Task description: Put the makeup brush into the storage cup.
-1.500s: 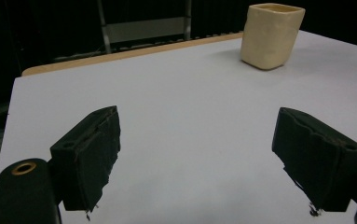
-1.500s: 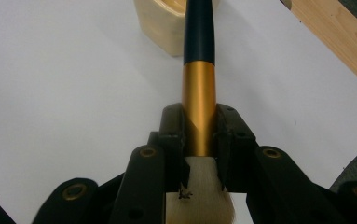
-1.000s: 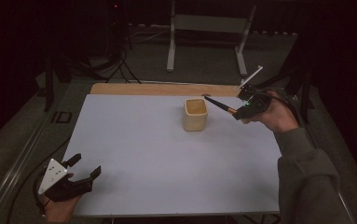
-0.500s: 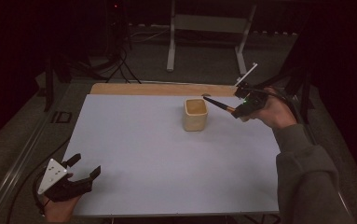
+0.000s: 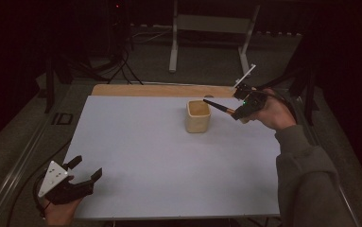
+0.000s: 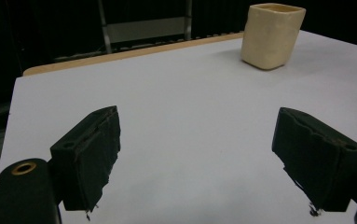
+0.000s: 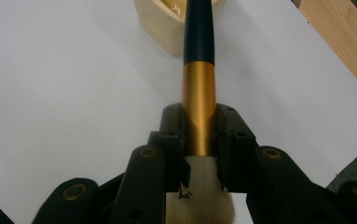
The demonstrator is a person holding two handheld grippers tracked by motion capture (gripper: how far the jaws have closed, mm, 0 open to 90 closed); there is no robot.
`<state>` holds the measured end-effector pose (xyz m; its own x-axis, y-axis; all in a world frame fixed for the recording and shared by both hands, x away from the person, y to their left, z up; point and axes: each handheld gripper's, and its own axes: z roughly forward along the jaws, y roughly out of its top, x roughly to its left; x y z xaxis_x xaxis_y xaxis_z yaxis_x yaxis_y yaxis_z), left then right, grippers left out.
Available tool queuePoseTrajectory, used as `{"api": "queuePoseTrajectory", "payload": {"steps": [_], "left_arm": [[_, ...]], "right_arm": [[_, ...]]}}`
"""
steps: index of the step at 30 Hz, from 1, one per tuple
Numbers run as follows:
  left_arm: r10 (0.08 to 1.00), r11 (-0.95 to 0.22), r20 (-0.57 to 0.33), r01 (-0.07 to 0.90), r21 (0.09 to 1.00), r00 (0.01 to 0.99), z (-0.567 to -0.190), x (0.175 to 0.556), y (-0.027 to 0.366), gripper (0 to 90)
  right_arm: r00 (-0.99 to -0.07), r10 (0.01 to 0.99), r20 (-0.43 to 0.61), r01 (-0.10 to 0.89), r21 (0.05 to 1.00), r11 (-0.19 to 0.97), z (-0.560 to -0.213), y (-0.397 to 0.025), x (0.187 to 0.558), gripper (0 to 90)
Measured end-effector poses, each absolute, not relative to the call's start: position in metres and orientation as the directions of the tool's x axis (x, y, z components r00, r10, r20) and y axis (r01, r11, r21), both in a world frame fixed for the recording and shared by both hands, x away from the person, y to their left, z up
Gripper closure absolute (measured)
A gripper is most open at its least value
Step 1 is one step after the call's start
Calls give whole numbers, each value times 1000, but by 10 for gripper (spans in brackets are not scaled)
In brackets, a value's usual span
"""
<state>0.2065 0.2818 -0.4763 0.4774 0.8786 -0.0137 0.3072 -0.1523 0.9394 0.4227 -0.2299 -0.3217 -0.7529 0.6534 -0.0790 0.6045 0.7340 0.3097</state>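
A cream square cup [image 5: 198, 116] [image 6: 271, 34] [image 7: 167, 21] stands upright on the white table top [image 5: 159, 156], toward the back. My right gripper [image 5: 241, 108] [image 7: 199, 133] hovers just right of the cup, shut on the gold ferrule of a makeup brush [image 5: 219, 108] [image 7: 198, 79]. The brush's black handle points at the cup's rim; its pale bristles lie behind the jaws, toward the hand. My left gripper [image 5: 85, 170] [image 6: 195, 158] rests at the table's front left corner, open, with nothing between its jaws.
A bare wooden strip [image 5: 162, 90] runs along the table's far edge. Behind it stands a metal frame [image 5: 209, 28] on the dark floor, with cables [image 5: 117, 66] at the back left. A metal rail [image 5: 20, 165] borders the table's left side.
The right gripper has edged slightly toward the cup with the brush. The left gripper has not moved.
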Motion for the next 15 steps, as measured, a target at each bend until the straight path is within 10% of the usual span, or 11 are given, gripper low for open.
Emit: {"api": "queuePoseTrajectory", "payload": {"steps": [15], "left_arm": [[880, -150, -15, 307, 940, 475, -476, 206, 282, 158]], "right_arm": [[-760, 645, -80, 603, 285, 745, -330, -220, 428, 739]]}}
